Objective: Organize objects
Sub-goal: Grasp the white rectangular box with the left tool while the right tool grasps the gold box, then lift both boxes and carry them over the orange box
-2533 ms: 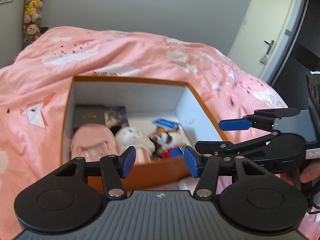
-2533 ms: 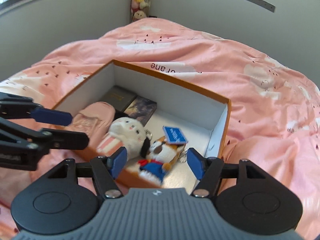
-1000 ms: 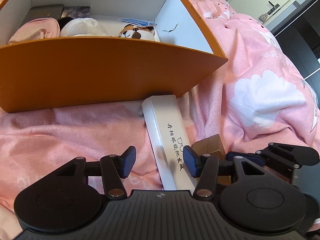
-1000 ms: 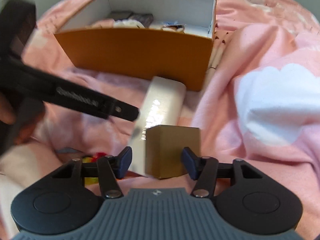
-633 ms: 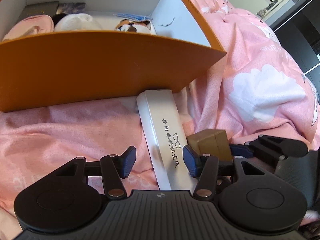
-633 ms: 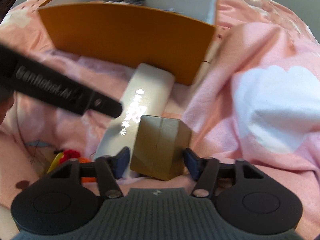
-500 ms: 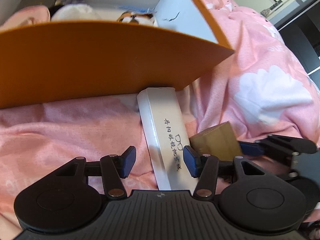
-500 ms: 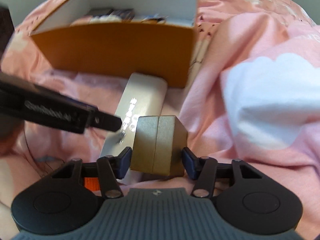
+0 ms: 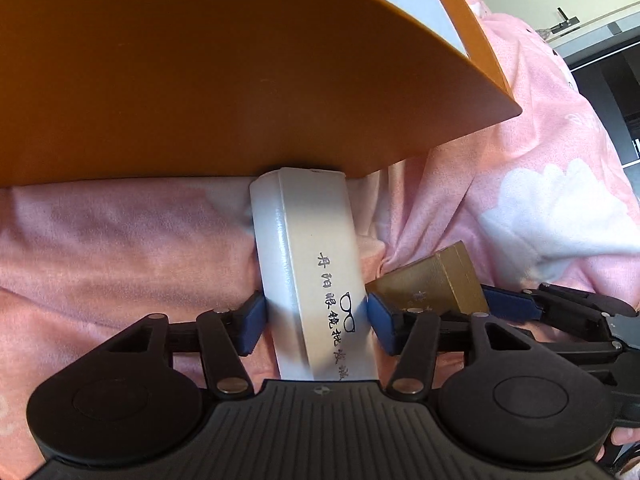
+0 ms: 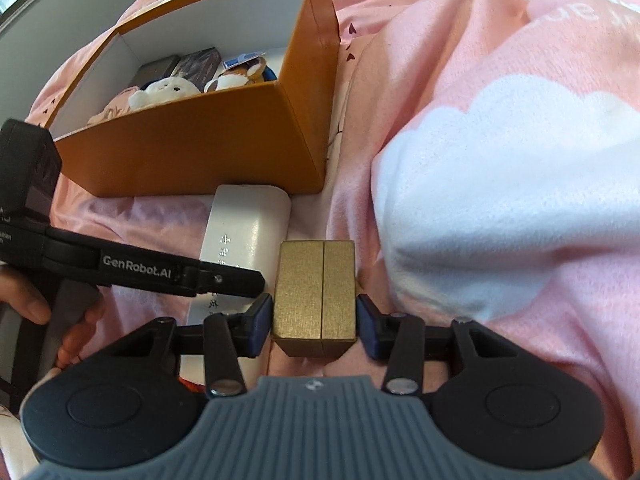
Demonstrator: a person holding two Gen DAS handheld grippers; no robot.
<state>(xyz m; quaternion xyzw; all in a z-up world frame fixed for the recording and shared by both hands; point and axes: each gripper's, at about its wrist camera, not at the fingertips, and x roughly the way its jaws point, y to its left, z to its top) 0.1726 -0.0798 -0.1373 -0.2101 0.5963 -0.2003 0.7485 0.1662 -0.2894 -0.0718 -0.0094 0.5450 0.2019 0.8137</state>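
The left hand-held gripper (image 9: 311,325) straddles a long white case (image 9: 308,264) printed with black characters and a glasses sign; its pads stand apart, just beside the case's sides, not visibly pressing. The case's far end touches the orange box (image 9: 224,80) wall ahead. Pink bedcover (image 9: 120,248) lies free to its left. The right hand-held gripper (image 10: 314,325) is closing around a small gold box (image 10: 316,288), pads nearly touching; rumpled bedcover rises to its right
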